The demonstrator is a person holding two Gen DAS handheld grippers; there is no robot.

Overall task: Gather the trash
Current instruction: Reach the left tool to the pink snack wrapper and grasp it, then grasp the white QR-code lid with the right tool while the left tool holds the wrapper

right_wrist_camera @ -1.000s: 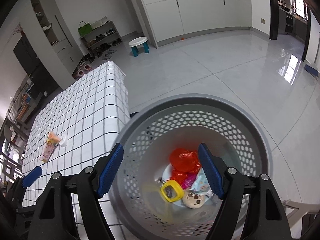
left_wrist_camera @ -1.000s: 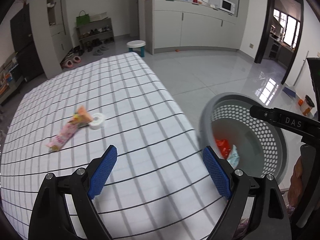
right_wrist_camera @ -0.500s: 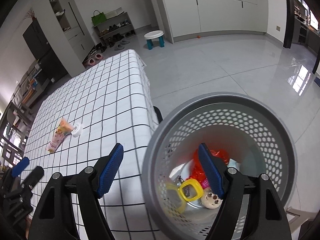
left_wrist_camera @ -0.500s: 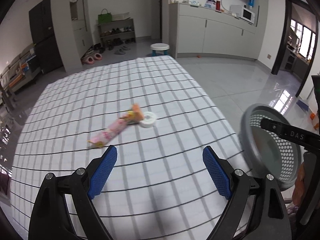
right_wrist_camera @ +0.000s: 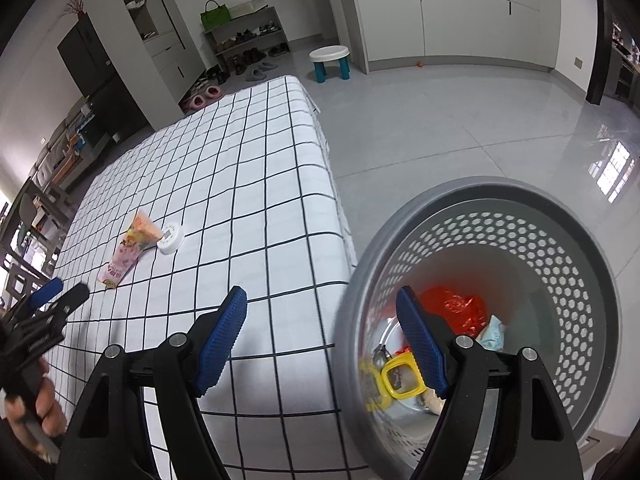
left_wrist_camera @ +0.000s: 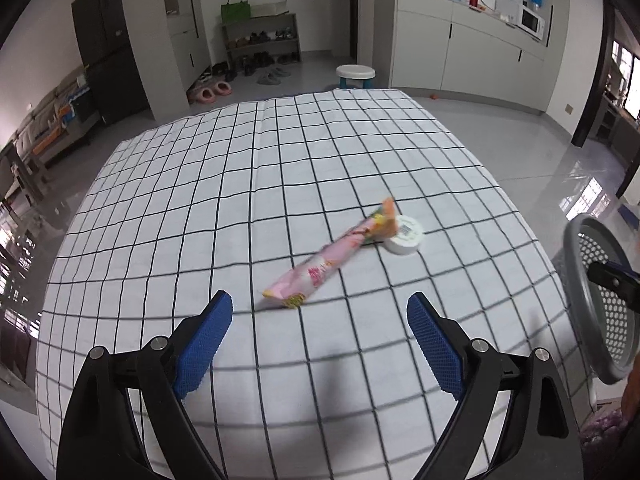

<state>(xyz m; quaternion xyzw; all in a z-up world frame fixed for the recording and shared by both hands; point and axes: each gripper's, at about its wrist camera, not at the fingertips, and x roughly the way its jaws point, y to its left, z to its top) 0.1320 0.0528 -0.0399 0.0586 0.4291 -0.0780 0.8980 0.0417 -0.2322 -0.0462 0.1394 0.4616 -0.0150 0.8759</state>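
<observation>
Pink snack wrapper (left_wrist_camera: pixel 320 264) lies flat on checked table (left_wrist_camera: pixel 200 208), near right edge. Long and thin. Long side runs slantwise: near end points at left tool (left_wrist_camera: pixel 320 320), far orange end touches small white round lid (left_wrist_camera: pixel 406 234). Left tool above table just short of wrapper, jaws wide apart, nothing in them. Right tool (right_wrist_camera: pixel 320 328) open too, empty, over table edge and rim of grey holey basket (right_wrist_camera: pixel 560 240). Red, yellow trash in basket.
</observation>
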